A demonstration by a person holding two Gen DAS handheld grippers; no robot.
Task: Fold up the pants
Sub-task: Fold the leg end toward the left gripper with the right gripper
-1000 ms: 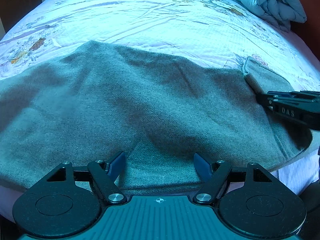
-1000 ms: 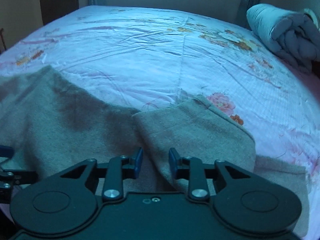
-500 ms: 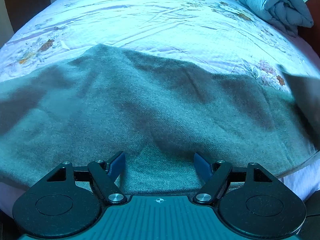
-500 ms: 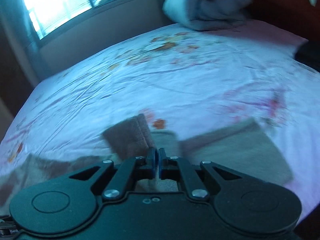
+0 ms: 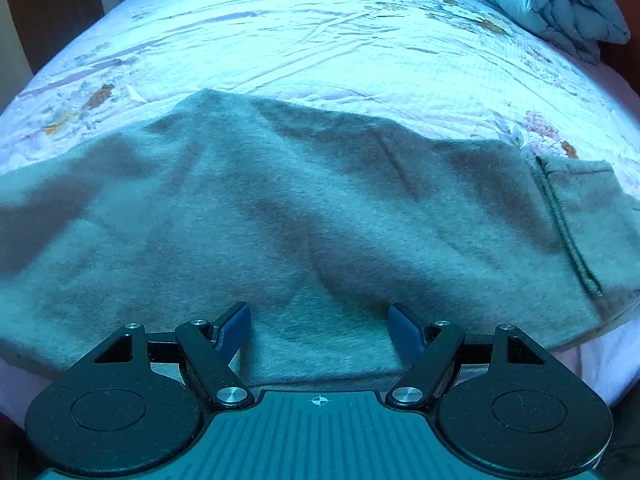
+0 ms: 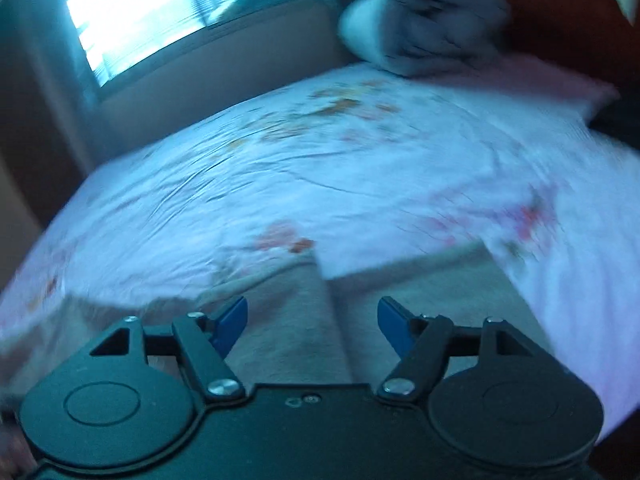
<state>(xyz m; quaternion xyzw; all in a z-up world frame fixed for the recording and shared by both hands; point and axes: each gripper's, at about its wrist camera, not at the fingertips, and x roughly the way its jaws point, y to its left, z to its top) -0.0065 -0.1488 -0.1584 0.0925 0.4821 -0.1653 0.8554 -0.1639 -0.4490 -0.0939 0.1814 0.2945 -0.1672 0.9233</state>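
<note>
Grey pants (image 5: 304,216) lie spread across the near edge of the bed (image 5: 320,40), their cloth rumpled into soft ridges and reaching from the left side toward the right, where a flap with a stitched hem (image 5: 568,216) lies folded over near the bed's right-hand edge. The left hand-held gripper (image 5: 319,330) hangs over the near edge of the pants with its blue fingers (image 5: 236,326) spread wide; cloth lies under and between them, but the pads do not press on it. The right hand-held gripper (image 6: 312,322) has just been opening: its blue fingers (image 6: 230,320) now stand well apart above the grey fabric, with a fold line of the pants running between them and nothing pinched. That view is blurred, so finer detail of the cloth there cannot be made out. A rolled pale duvet (image 5: 552,4) sits at the far right corner of the bed, well apart from the pants. A bright window (image 6: 160,8) shows beyond the bed's far edge in the right wrist view.
</note>
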